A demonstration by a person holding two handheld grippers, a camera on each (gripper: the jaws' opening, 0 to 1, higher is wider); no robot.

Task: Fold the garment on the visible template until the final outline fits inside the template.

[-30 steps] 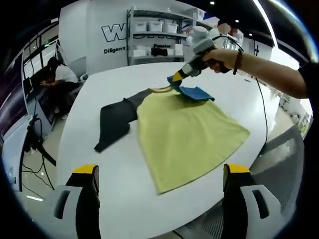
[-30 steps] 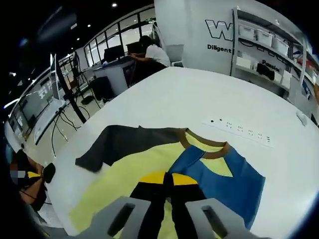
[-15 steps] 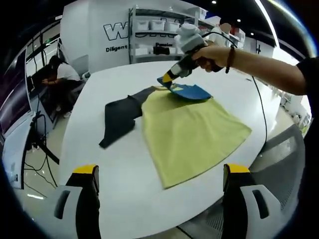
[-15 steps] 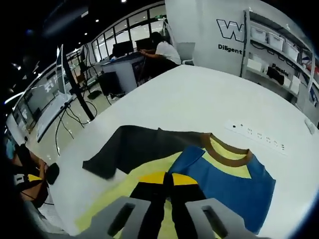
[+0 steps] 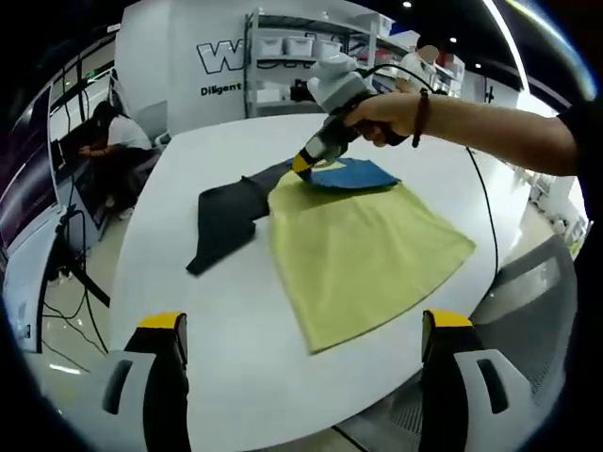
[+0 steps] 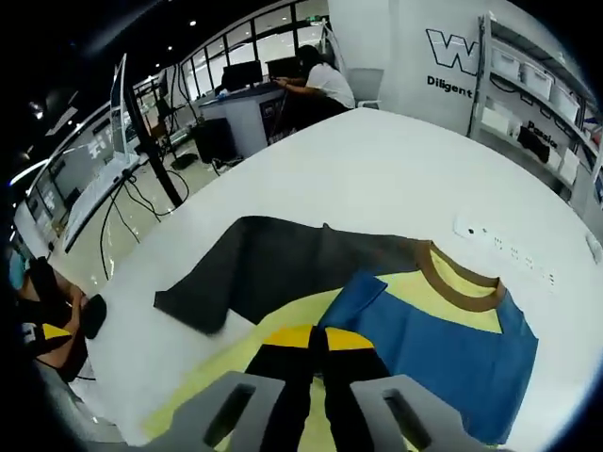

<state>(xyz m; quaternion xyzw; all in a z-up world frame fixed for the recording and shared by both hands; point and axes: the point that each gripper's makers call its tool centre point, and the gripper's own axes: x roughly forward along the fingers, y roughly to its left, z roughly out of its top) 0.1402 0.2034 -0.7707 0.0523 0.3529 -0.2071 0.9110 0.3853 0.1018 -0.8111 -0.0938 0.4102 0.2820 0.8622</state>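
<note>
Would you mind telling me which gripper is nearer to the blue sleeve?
The right gripper is nearer: it is shut on the blue sleeve at the far end of the shirt. The left gripper hangs back, open, off the table's near edge.

I saw a wide white bench (image 5: 236, 311) in an open office. Behind it stood a white wall with dark lettering (image 5: 219, 58) and metal shelving (image 5: 283, 66) with bins. A person sat at a desk (image 6: 247, 102) by tall windows (image 6: 240, 66); ceiling spotlights (image 5: 405, 5) were lit.

Soft matt cloth garment (image 5: 363, 247) lies on a smooth, faintly glossy white table (image 5: 226, 311).
</note>
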